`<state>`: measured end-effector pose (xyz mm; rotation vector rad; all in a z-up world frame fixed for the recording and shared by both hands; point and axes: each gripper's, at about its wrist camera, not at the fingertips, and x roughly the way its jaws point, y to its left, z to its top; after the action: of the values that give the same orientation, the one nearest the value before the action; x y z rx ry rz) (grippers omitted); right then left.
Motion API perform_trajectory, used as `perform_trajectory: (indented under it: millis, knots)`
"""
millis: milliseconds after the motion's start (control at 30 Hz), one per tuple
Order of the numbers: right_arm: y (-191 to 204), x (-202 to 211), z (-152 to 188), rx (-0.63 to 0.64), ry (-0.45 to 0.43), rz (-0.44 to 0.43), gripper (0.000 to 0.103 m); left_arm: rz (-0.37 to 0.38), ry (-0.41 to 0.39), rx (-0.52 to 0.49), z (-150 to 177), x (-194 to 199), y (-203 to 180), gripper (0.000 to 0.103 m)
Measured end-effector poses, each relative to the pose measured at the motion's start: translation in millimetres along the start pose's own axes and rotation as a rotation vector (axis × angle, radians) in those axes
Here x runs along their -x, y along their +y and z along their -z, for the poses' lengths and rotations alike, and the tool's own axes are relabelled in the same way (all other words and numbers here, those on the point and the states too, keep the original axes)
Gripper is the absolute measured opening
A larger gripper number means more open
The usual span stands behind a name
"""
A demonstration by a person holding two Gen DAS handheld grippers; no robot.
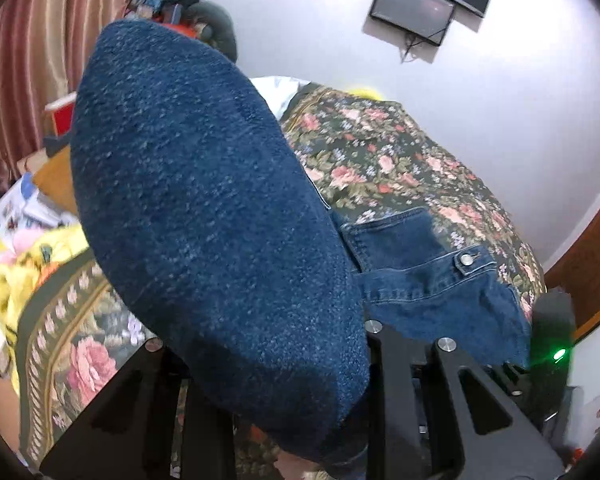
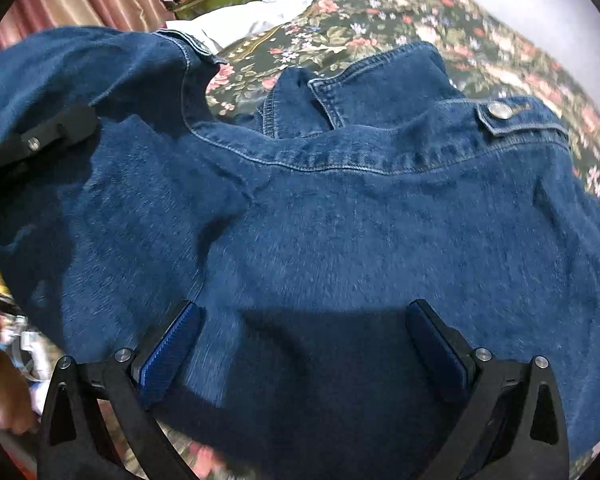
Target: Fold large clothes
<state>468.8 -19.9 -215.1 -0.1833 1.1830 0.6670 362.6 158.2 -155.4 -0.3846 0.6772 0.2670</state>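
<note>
A dark blue denim jacket lies on a floral bedspread, collar and a buttoned shoulder tab at the far side. My right gripper is open just above the jacket's back, its blue-padded fingers wide apart and empty. My left gripper is shut on a lifted fold of the jacket, which hangs in front of its camera and hides the fingertips. The left gripper also shows in the right wrist view, at the left under the raised denim.
The bedspread covers the bed. Clutter and yellow cloth lie to the left of the bed, striped curtains behind. A wall with mounted screens is beyond. A white pillow lies at the bed's far end.
</note>
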Motion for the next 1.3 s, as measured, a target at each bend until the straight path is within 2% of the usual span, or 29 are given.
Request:
perform_trajectory:
  millis: [133,300,400,467,600,700,800,900,1000,1067,1167,1300]
  knots:
    - [-40,56,11,-0.110,-0.108,-0.001,0.103,-0.010,-0.080,-0.148,-9,13,-41,0.026]
    - [-103,132,44,-0.195,-0.254,0.159,0.103,0.011,-0.174,-0.340,-14,25,-117,0.026]
    - [-140,170,70,-0.288,-0.310,0.185,0.103,0.066,-0.209,-0.467,0,30,-170,0.025]
    - [-161,191,87,-0.343,-0.338,0.192,0.103,0.122,-0.176,-0.535,18,25,-200,0.025]
    - [-187,221,119,-0.414,-0.380,0.238,0.103,0.201,-0.049,-0.661,65,8,-238,0.025]
    - [-199,237,144,-0.442,-0.379,0.254,0.103,0.199,0.009,-0.792,100,2,-250,0.025]
    - [-206,238,153,-0.447,-0.360,0.256,0.103,0.187,0.059,-0.889,118,2,-248,0.027]
    - [-201,236,154,-0.438,-0.351,0.245,0.103,0.172,0.091,-0.927,123,6,-241,0.030]
    - [-187,237,145,-0.399,-0.371,0.218,0.103,0.177,0.129,-0.911,124,9,-232,0.043]
    - [-174,239,135,-0.364,-0.387,0.203,0.103,0.243,0.177,-0.864,119,16,-222,0.069]
    - [-155,242,119,-0.318,-0.409,0.174,0.103,0.347,0.197,-0.796,109,38,-207,0.071]
    - [-132,237,96,-0.271,-0.420,0.131,0.103,0.339,0.170,-0.700,89,60,-182,0.071]
